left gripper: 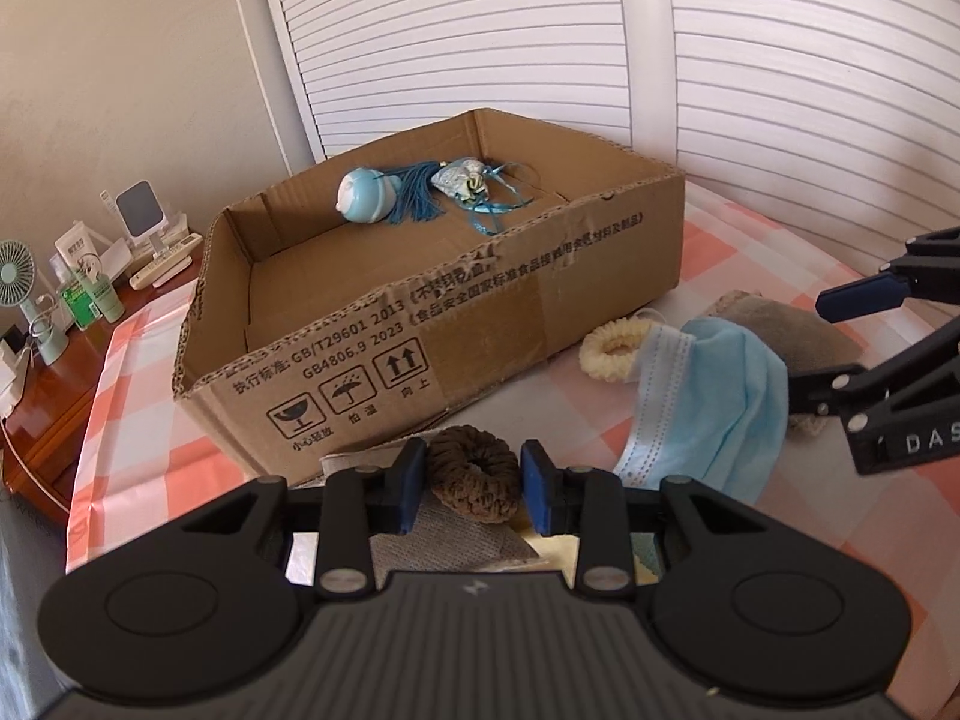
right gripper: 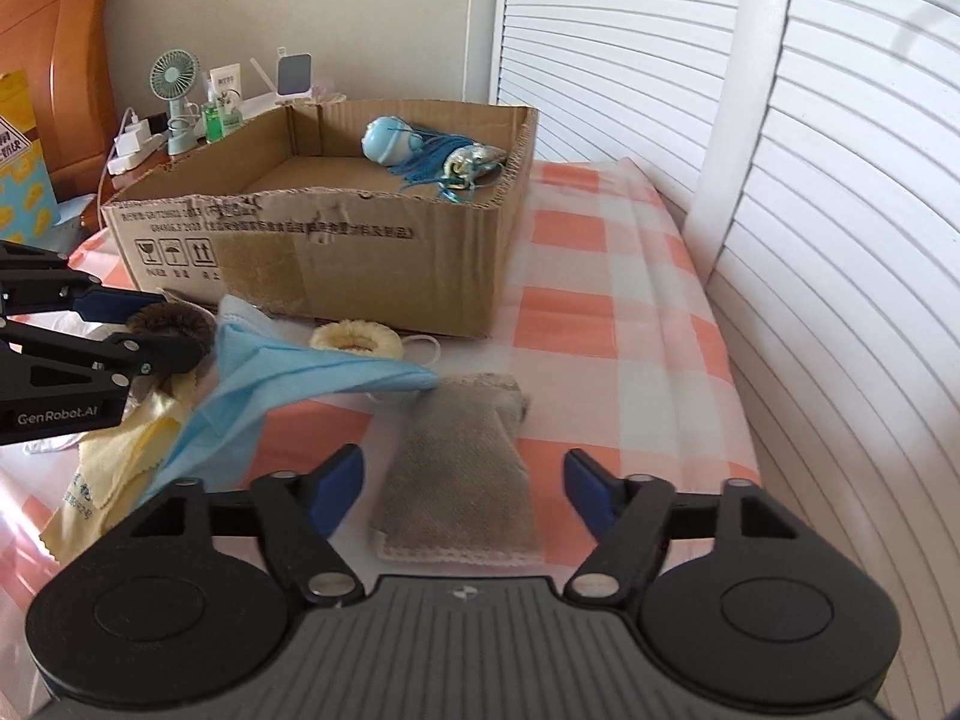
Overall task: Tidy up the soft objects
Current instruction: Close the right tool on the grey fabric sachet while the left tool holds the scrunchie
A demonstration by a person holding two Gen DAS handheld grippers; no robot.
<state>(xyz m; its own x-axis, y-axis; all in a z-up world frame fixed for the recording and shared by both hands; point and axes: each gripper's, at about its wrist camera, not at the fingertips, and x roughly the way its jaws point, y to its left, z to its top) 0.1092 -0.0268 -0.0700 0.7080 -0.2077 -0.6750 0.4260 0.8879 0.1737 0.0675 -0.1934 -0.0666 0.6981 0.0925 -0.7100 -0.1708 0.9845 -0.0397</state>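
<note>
My left gripper (left gripper: 475, 483) is shut on a brown scrunchie (left gripper: 474, 474) just in front of the cardboard box (left gripper: 420, 324); the right wrist view shows the same grip (right gripper: 180, 327) on the brown scrunchie (right gripper: 171, 321). My right gripper (right gripper: 462, 480) stands open over a grey cloth pouch (right gripper: 462, 468), its pads clear of the fabric. A blue face mask (right gripper: 282, 384) is draped between the two grippers, and a cream scrunchie (right gripper: 357, 341) lies by the box (right gripper: 360, 264). In the box lie a blue round toy (left gripper: 366, 195) and a tasselled sachet (left gripper: 465, 183).
A yellow cloth (right gripper: 120, 468) lies under the left gripper on the orange-checked cover (right gripper: 600, 312). A wooden nightstand (left gripper: 48, 408) at the left carries a small fan (left gripper: 18, 282) and bottles. White louvred doors (left gripper: 780, 90) close off the back and right.
</note>
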